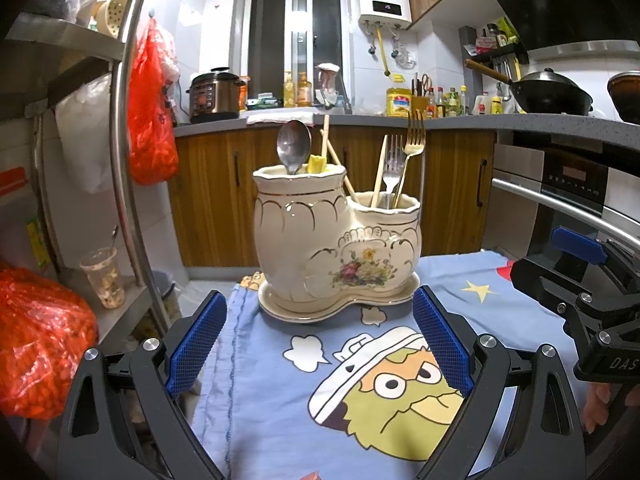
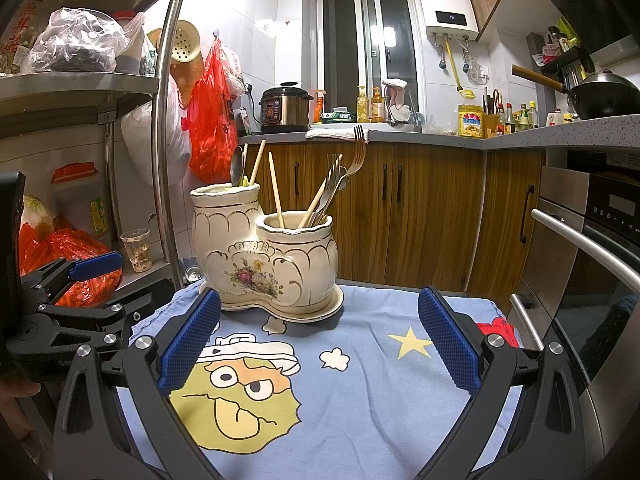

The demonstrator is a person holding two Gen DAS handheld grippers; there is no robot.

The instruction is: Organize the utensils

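My left gripper (image 1: 316,344) and right gripper (image 2: 318,340) both gape wide and empty, just short of the cream double-pot ceramic utensil holder (image 1: 336,248) with its forks and spoon.

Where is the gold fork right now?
The gold fork stands tines up in the lower right compartment of the ceramic holder, beside a silver fork and a chopstick, in both wrist views.

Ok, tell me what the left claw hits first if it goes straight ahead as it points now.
Most likely the cream utensil holder on its saucer. It stands dead ahead between the open fingers of the left claw, with only bare blue cloth in between. How far off it is, the fisheye doesn't show.
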